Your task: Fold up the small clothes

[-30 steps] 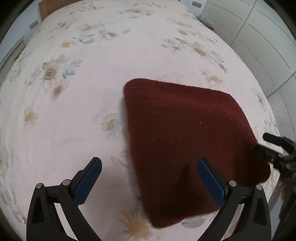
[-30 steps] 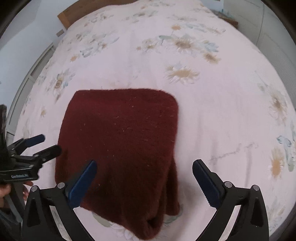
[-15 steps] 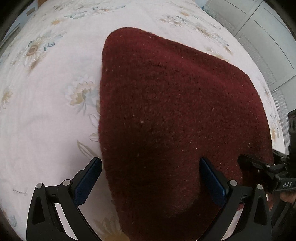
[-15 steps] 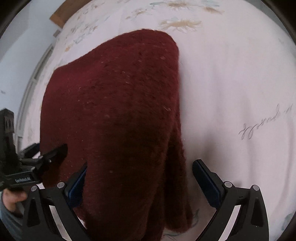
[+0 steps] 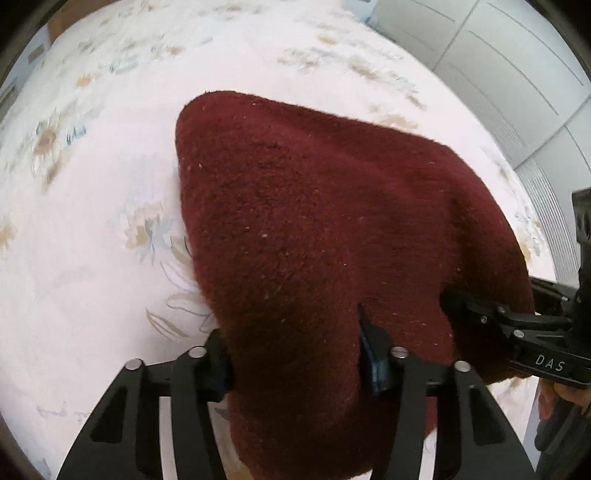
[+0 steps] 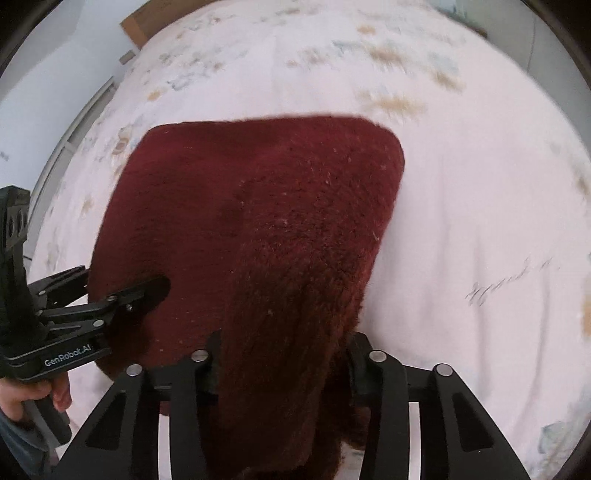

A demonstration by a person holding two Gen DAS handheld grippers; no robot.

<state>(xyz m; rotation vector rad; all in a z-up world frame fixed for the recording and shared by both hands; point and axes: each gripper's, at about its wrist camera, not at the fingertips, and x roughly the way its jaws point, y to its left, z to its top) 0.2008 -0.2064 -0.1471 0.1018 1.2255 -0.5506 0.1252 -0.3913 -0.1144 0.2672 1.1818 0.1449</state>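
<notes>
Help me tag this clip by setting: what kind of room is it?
Most likely a bedroom. The dark red garment lies on a wide bed with a flowered sheet, a wooden headboard shows at its far end, and white wardrobe doors stand alongside.

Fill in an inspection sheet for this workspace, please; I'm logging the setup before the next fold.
Surface: bed with a pale floral bedspread, faint script printed on it.
Job's things: one dark red knitted garment, already folded over, near edge bunched between both grippers.
Clutter: nothing seen.
Grippers: left gripper and right gripper have just been closing, and each now pinches the garment's near edge at its own corner; a hand holds the left one's handle.
Cables: nothing seen.
Surroundings: white panelled wardrobe doors beside the bed, wooden headboard at the far end, pale wall.
</notes>
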